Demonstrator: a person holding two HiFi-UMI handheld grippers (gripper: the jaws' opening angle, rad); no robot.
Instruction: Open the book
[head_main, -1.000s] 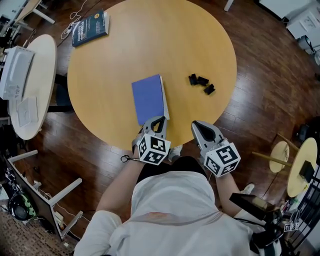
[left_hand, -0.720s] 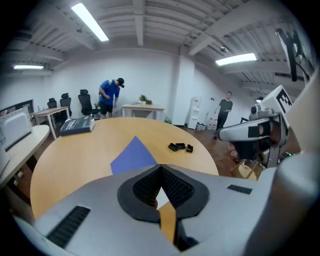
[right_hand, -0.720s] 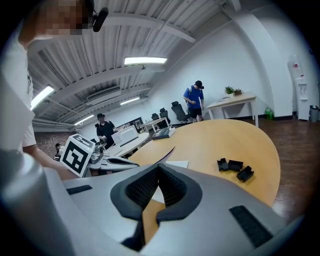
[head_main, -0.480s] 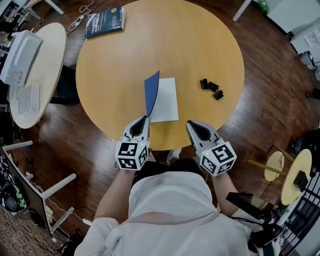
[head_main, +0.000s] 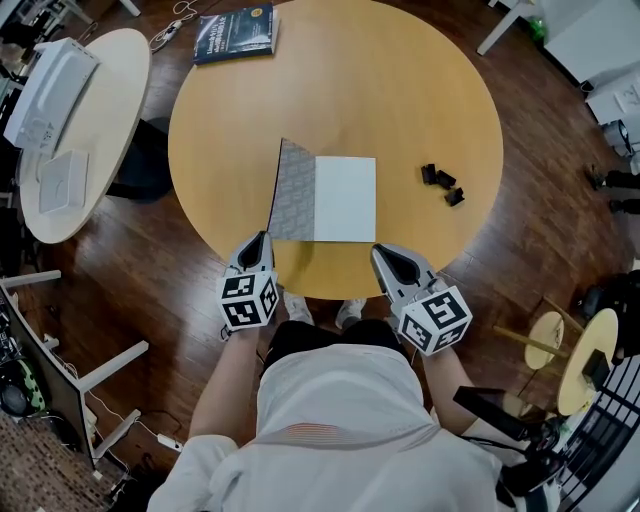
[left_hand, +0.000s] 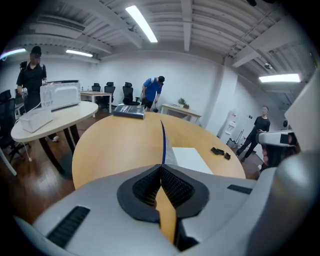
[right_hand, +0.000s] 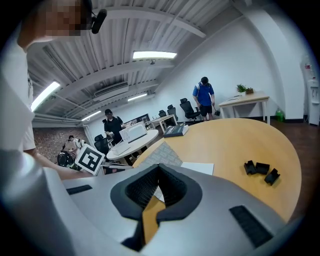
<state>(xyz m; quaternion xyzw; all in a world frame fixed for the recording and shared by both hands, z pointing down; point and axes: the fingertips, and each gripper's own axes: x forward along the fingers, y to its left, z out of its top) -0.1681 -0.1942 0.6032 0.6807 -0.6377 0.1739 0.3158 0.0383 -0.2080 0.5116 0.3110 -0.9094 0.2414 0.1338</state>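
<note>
The left gripper (head_main: 262, 240) pinches the near corner of the cover (head_main: 293, 190) of the book (head_main: 345, 200) (edge-on from that gripper's view), holding it raised over the white page near the front edge of the table (head_main: 400, 90). Just right, the right gripper (head_main: 385, 258) hovers with jaws pressed together, empty.

Person wears a white short-sleeved T-shirt (head_main: 340, 400) with a faint reddish band (head_main: 330, 436) across the shoulders, and dark legwear (head_main: 320, 338). Pale shoes (head_main: 350, 312) show just under the near rim of the bench (head_main: 400, 60).

Left tongs (head_main: 262, 238) and right tongs (head_main: 386, 254) have grey tapered shells and black ribbed pads (left_hand: 175, 187). Each carries a white cube (head_main: 247, 300) with black square markers, at the end away from the bench.
</note>
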